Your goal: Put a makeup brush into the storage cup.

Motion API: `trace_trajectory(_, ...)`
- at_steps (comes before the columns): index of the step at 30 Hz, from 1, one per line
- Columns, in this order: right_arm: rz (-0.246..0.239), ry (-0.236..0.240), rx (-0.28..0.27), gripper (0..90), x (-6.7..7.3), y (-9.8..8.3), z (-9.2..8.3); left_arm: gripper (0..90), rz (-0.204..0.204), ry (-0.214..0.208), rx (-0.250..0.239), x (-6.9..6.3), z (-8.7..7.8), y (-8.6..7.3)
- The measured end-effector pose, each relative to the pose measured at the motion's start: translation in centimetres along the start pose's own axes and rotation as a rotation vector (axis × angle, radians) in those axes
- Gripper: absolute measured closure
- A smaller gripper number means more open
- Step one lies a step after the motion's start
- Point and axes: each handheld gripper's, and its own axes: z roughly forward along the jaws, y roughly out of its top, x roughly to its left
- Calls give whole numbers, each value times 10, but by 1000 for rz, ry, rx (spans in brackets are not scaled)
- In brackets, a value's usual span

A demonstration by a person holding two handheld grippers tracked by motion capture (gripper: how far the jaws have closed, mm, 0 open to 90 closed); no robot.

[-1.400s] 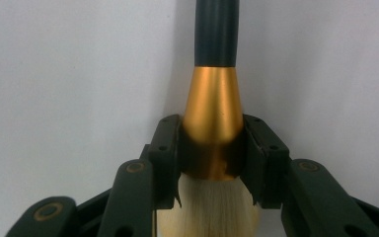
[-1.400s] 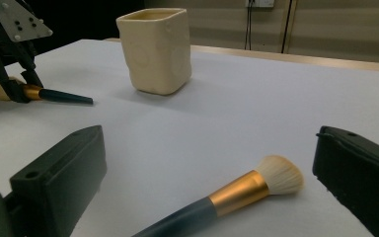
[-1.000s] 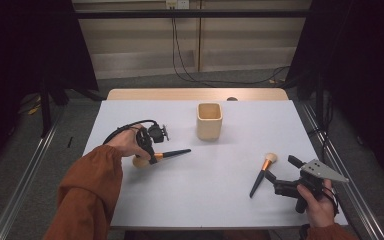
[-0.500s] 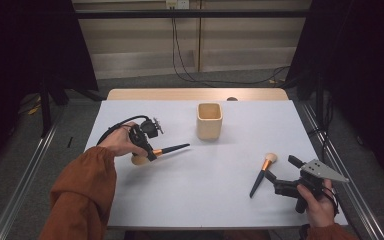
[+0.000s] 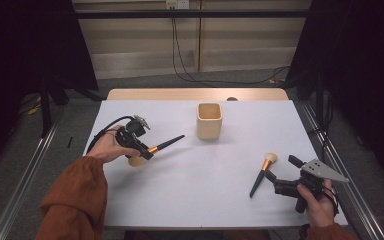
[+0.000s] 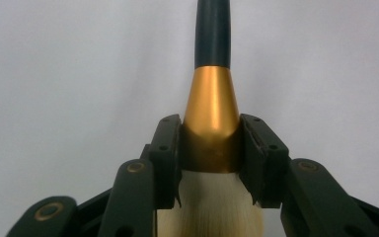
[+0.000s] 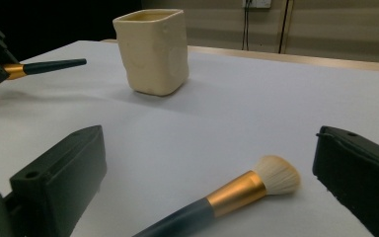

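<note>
White desk [image 5: 190, 200] carries a cream cup [image 5: 209, 121] ahead of the left tool [image 5: 141, 150], which pinches a makeup brush [image 5: 166, 145] by its gold ferrule, handle pointing cupward.

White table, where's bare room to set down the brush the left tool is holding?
Bare room lies along the white table's near edge and middle, between the left tool and the black-handled brush lying by the right tool. Tighter around the cream square cup.
</note>
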Motion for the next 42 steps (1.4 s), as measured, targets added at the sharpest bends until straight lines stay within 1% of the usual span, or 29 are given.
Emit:
trace_trajectory(1,0,0,0,0,0,0,0,622,-7,3,-11,0,-1,-1)
trace_trajectory(2,0,0,0,0,0,0,0,622,-19,-7,-45,-1,-2,-5)
trace_trajectory(4,0,0,0,0,0,0,0,622,-23,-7,-59,-1,-3,-6)
trace_trajectory(5,0,0,0,0,0,0,0,622,-10,-9,-58,0,-4,-7)
trace_trajectory(6,0,-1,0,0,0,0,0,622,-44,-5,-103,-2,-3,-9)
trace_trajectory(7,0,-1,0,0,0,0,0,622,-44,-5,-103,-2,-3,-9)
trace_trajectory(8,0,0,-1,0,0,0,0,622,-24,-6,-97,-1,-5,-10)
trace_trajectory(10,3,-1,-3,0,0,0,0,622,-35,-1,-144,-2,-7,-14)
trace_trajectory(11,3,-1,-3,0,0,0,0,622,-35,-1,-144,-2,-7,-14)
trace_trajectory(12,4,-1,-3,0,0,0,0,622,-44,-7,-159,-2,-9,-17)
trace_trajectory(13,3,-1,-4,0,0,0,0,622,-53,3,-178,-3,-9,-18)
trace_trajectory(14,3,-1,-4,0,0,0,0,622,-53,3,-178,-3,-9,-18)
trace_trajectory(16,1,-1,-3,0,0,0,0,622,-74,13,-219,-3,-11,-23)
trace_trajectory(17,1,-1,-3,0,0,0,0,622,-74,13,-219,-3,-11,-23)
trace_trajectory(18,2,-1,-3,0,0,0,-1,622,-76,10,-242,-4,-12,-25)
trace_trajectory(19,4,-2,-4,0,0,0,-1,622,-74,8,-246,-4,-13,-26)
trace_trajectory(20,4,-2,-4,0,0,0,-1,622,-85,1,-266,-5,-13,-28)
trace_trajectory(22,4,-3,-5,0,0,0,-1,622,-83,17,-291,-7,-16,-31)
trace_trajectory(23,5,-3,-5,0,0,0,-1,622,-83,9,-301,-8,-16,-32)
trace_trajectory(24,3,-2,-6,0,0,0,-1,622,-86,23,-327,-10,-18,-34)
trace_trajectory(28,2,-3,-6,0,0,0,-1,622,-93,19,-357,-13,-21,-36)
trace_trajectory(30,5,-3,-8,0,0,0,-1,622,-93,43,-370,-15,-22,-37)
trace_trajectory(31,4,-3,-8,0,0,0,-1,622,-99,23,-382,-16,-22,-37)
trace_trajectory(33,5,-4,-10,0,0,1,-1,622,-103,33,-395,-17,-23,-38)
trace_trajectory(36,6,-4,-11,0,0,1,-1,622,-106,29,-417,-20,-22,-40)
trace_trajectory(37,6,-4,-12,0,0,1,-1,622,-104,42,-422,-21,-22,-41)
trace_trajectory(38,6,-3,-13,0,0,1,-1,622,-107,18,-440,-24,-22,-42)
trace_trajectory(41,12,-5,-19,0,0,1,-1,622,-107,18,-454,-27,-22,-42)
trace_trajectory(42,12,-6,-20,0,0,1,-2,621,-108,8,-468,-29,-22,-42)
